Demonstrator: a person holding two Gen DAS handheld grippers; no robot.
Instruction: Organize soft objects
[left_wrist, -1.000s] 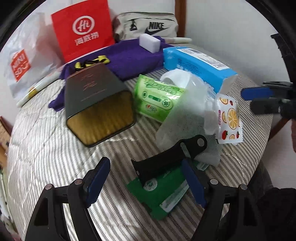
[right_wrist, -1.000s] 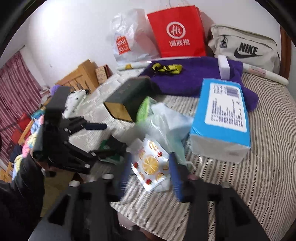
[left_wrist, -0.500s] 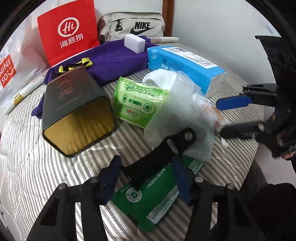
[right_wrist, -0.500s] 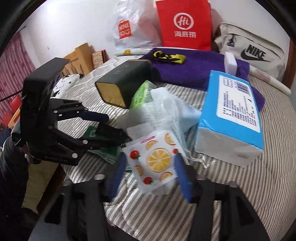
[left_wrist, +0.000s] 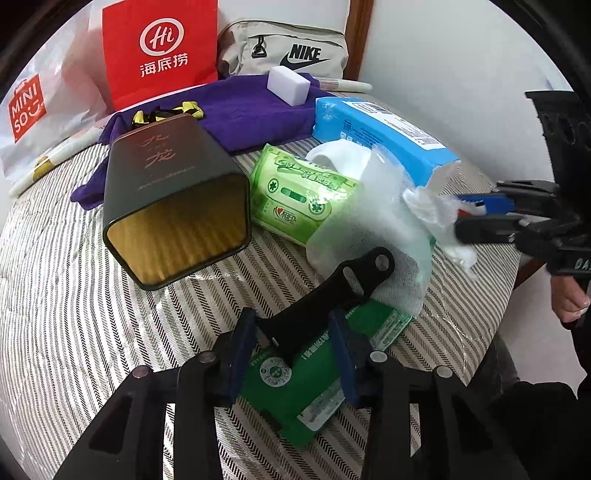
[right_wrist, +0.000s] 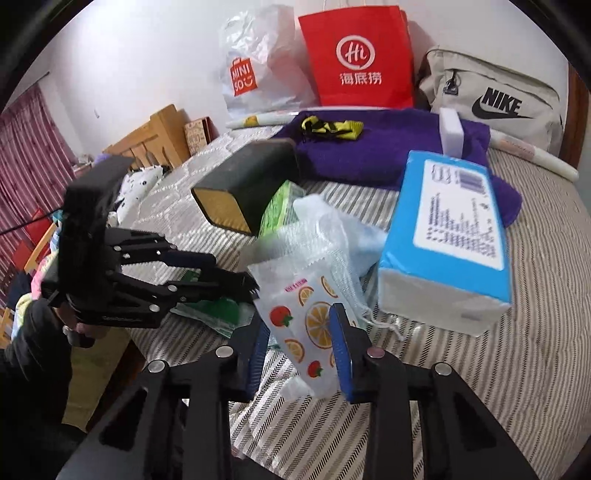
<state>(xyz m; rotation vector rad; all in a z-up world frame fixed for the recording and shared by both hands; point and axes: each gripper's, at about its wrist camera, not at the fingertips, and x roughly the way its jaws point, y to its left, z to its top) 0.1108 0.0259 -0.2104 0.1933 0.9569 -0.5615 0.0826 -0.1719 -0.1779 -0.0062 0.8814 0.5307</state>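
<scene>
My left gripper (left_wrist: 291, 347) is closed around a black strap-like piece (left_wrist: 332, 295) that lies over a green packet (left_wrist: 306, 380) on the striped bed. My right gripper (right_wrist: 299, 350) is shut on a fruit-print tissue pack (right_wrist: 299, 317) at the edge of a white mesh bag (right_wrist: 317, 240). In the left wrist view the right gripper (left_wrist: 476, 218) holds the pack's crumpled white end by the mesh bag (left_wrist: 373, 221). In the right wrist view the left gripper (right_wrist: 236, 277) is seen at the left of the pile.
A dark open-ended tin box (left_wrist: 173, 199), a green wipes pack (left_wrist: 299, 195), a blue tissue pack (left_wrist: 384, 136) and a purple towel (left_wrist: 243, 110) with a white sponge (left_wrist: 288, 86) lie behind. A red paper bag (left_wrist: 159, 48), Miniso bag (left_wrist: 33, 107) and Nike bag (left_wrist: 288, 51) stand at the wall.
Both grippers have narrowed. The left one moved forward over the black strap and closed on it. The right one closed on the fruit-print pack and tilted it up.
</scene>
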